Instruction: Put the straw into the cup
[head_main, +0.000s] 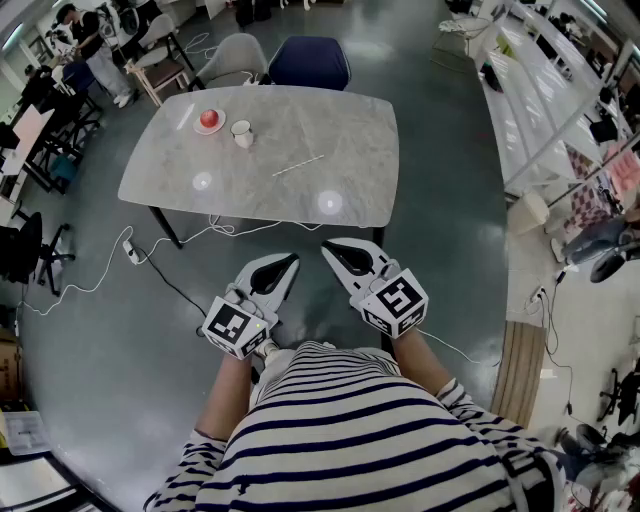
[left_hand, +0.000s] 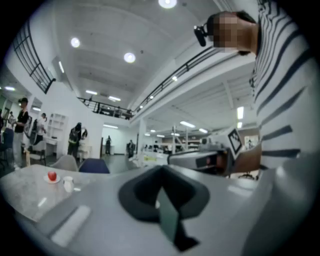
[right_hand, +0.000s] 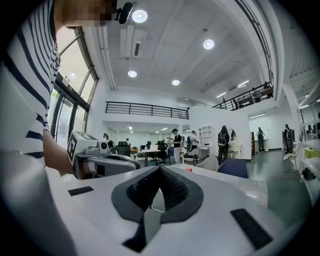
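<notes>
Scene: a grey table (head_main: 340, 130) on a dark floor; all positions are given relative to it.

- Straw (head_main: 298, 165): lies flat on the table top, about mid-table and somewhat toward the near edge. Nothing touches it.
- Cup (head_main: 242, 133): white, upright, on the far-left part of the table. It is apart from the straw, which lies to its right and nearer the person.
- Plate (head_main: 197, 128) with a red apple (head_main: 209, 119): just beside the cup, on its left.
- Two chairs at the table's far edge, a grey chair (head_main: 232, 55) and a blue chair (head_main: 309, 62).
- Cable (head_main: 190, 240): white, runs over the floor under the table's near edge.

Left gripper (head_main: 292, 259): held off the table, short of its near edge, tip aimed toward the table. Its own view shows the jaws pressed together at the tip with nothing between them. It is well apart from the straw.

Right gripper (head_main: 326, 246): side by side with the left one, also short of the near edge and aimed toward the table. Its jaws are closed tight and empty.

Person: striped shirt (head_main: 350, 440), standing back from the table's near edge, a gripper in each hand.
</notes>
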